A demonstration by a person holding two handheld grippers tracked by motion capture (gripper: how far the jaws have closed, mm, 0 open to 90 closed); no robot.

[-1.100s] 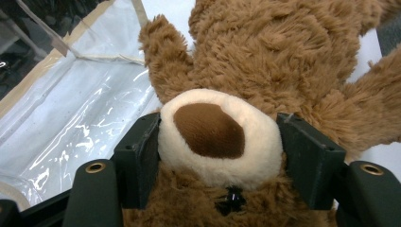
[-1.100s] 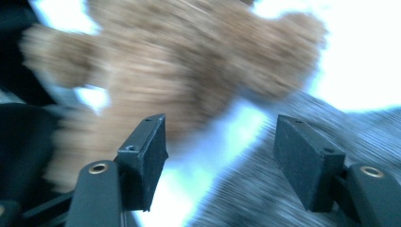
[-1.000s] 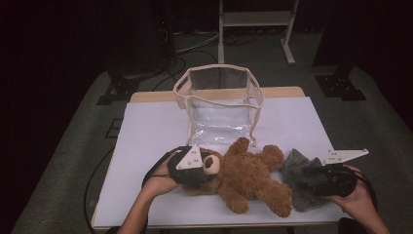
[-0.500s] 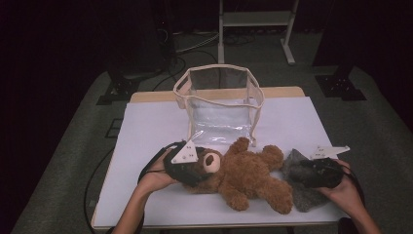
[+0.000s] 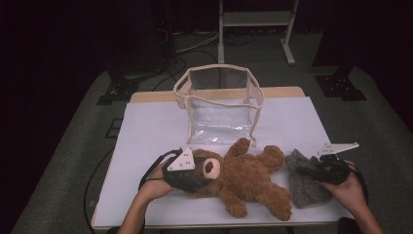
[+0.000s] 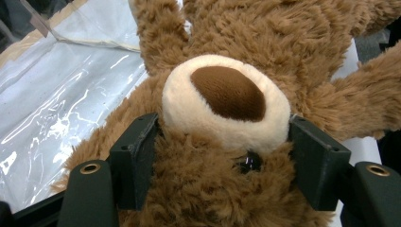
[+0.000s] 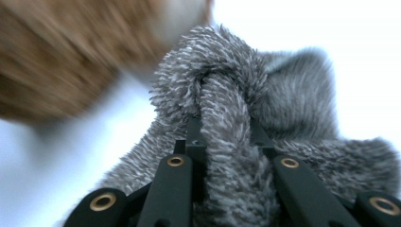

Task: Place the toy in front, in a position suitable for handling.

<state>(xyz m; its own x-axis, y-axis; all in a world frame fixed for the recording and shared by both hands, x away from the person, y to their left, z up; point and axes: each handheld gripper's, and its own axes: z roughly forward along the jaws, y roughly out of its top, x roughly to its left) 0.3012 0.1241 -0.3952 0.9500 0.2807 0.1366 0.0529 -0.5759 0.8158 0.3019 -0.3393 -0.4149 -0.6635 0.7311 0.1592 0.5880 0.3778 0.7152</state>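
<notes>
Left gripper view: the left hand-held gripper, jaws just closing, is clamped on the teddy bear's head. The right hand-held gripper, jaws just closed, is pinched on grey fuzzy cloth. Both lie near the bench's front edge, before a clear bag.

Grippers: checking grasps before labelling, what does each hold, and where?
Left gripper clamps the brown plush teddy bear by its head; right gripper pinches a fold of the grey fuzzy cloth.

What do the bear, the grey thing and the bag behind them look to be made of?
Teddy bear: brown plush with long shaggy pile, cream short-pile muzzle. Grey cloth: fuzzy fleece or chenille by the look, its fibres tipped pale and bunching softly. Bag: clear glossy plastic film, glinting and creased, with beige fabric-like edging.
</notes>
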